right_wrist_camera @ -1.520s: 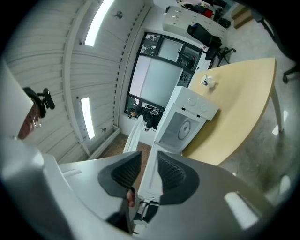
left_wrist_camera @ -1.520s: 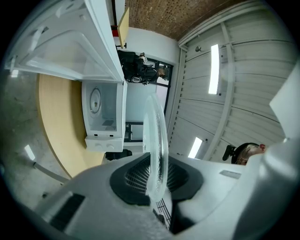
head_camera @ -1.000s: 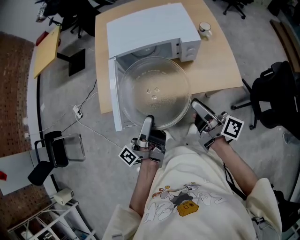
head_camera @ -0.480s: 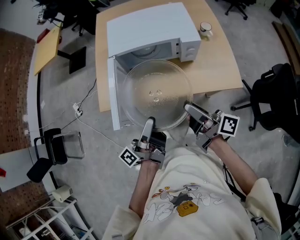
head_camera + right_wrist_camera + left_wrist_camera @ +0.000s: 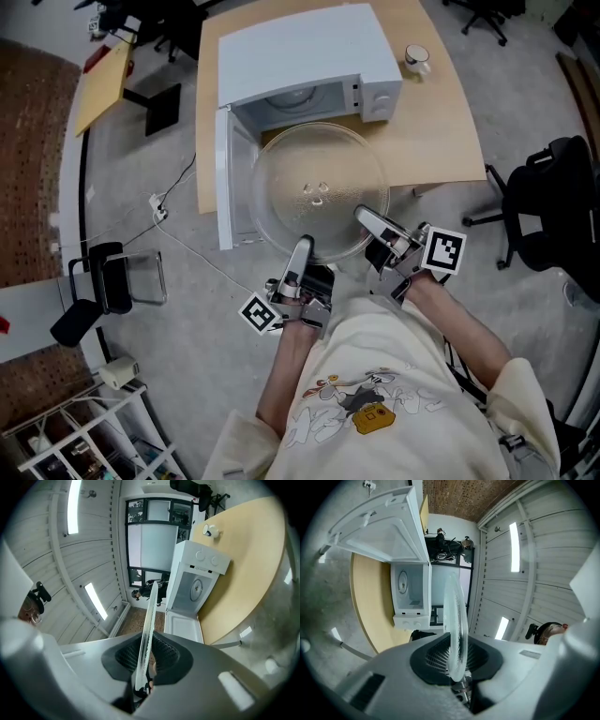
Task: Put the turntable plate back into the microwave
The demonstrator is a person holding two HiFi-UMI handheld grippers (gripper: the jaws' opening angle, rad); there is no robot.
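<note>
right gripper view: plate [image 5: 146, 634] between closing jaws

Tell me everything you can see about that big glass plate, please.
The glass plate is a large, round, clear disc with a raised rim and small bumps at its centre. It is held roughly level in front of the open microwave. The left gripper clamps its near rim; the right gripper is closing its jaws on the rim further along.
</note>
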